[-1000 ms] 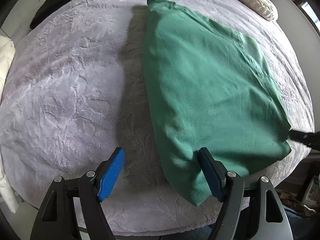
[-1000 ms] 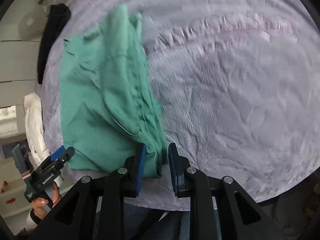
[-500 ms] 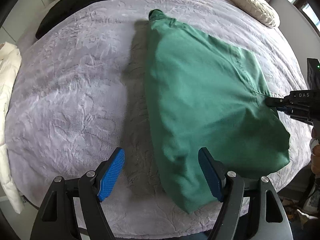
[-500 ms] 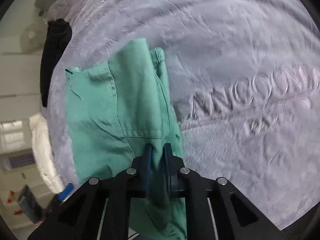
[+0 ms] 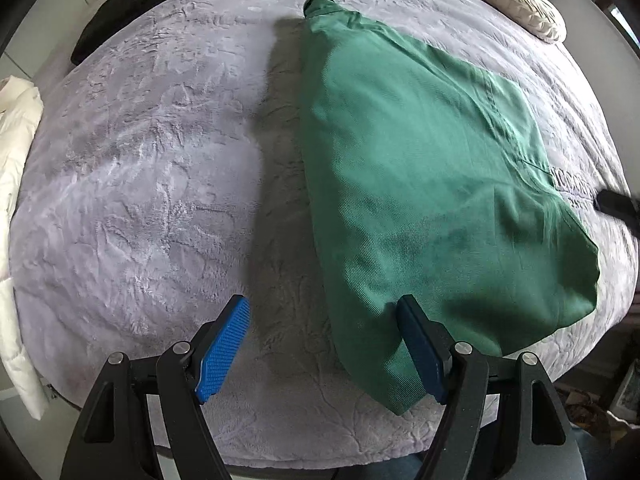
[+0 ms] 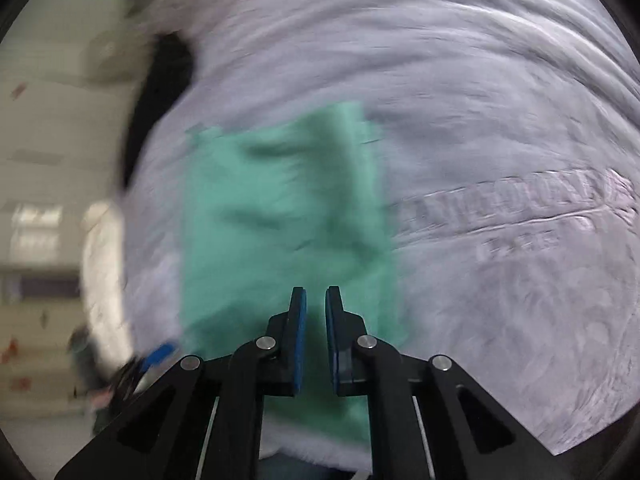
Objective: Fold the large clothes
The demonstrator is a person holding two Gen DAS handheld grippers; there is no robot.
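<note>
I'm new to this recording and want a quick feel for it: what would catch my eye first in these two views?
The big green garment stands out, lying across the middle of a pale grey bedspread. The left gripper hangs wide open over the garment's near edge, while the right gripper is nearly closed in a blurred view above the same cloth. A cream cushion sits at the far right corner.

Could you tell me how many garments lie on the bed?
3: a green garment mid-bed, a black one at the far edge, a white one at the left edge; others may be hidden.
</note>
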